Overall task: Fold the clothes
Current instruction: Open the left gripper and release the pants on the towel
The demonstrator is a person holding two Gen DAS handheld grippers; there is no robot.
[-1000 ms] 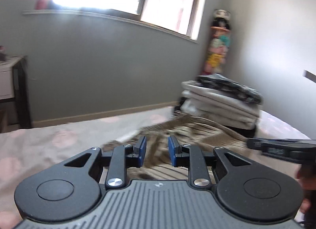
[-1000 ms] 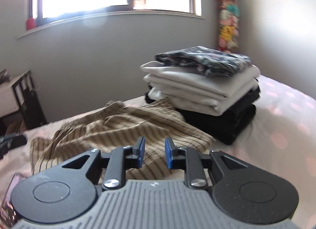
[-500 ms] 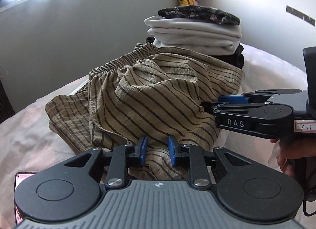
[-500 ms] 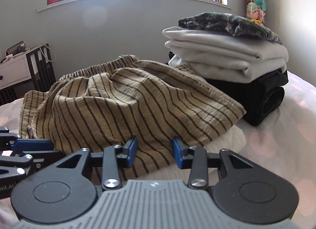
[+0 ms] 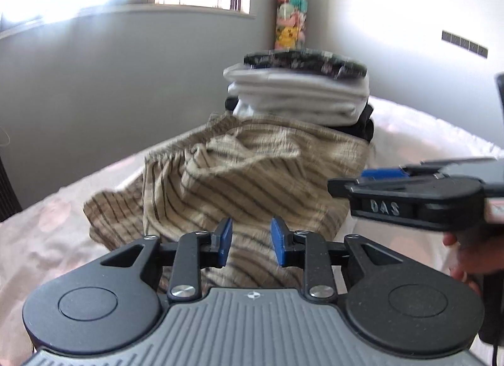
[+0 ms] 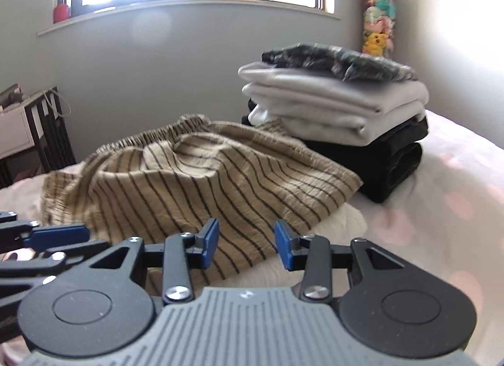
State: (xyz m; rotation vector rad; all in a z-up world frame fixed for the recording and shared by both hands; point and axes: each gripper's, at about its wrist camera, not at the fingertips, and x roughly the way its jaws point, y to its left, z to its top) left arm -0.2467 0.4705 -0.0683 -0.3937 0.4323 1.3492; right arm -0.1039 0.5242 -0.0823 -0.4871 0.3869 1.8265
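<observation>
Cloth fills the middle of both your views: the tan striped garment (image 6: 195, 177) lies crumpled on the pale bedsheet (image 6: 425, 224), its gathered waistband at about 11 o'clock in the right wrist view and its nearest hem running down toward 6 o'clock, straight in front of your right gripper (image 6: 246, 247). That gripper's blue fingertips (image 6: 210, 241) stand apart with nothing between them, the hem showing through the gap just beyond; whether they touch the fabric you cannot tell from this angle. In the left wrist view the same garment (image 5: 252, 177) rises in a bunched heap at 12 o'clock, blurred, and your left gripper (image 5: 251, 242) sits low in front of it with its blue pads (image 5: 224, 240) also spread and holding nothing, the striped cloth visible behind the gap. Your right gripper (image 5: 371, 189) enters that view at 3 o'clock, seen side-on beside the garment's right edge, with your right hand (image 5: 469, 258) wrapped around its handle below. Your left gripper (image 6: 50, 236) pokes into the right wrist view at 9 o'clock, near the garment's left edge. Behind the garment, at 1 o'clock in the right view, a stack of folded clothes (image 6: 334, 107) sits on the bed, dark at the bottom, white in the middle, a dark patterned piece on top, and the striped cloth reaches its base. A column of plush toys (image 6: 376, 9) stands in the corner at 1 o'clock, beyond the stack.
</observation>
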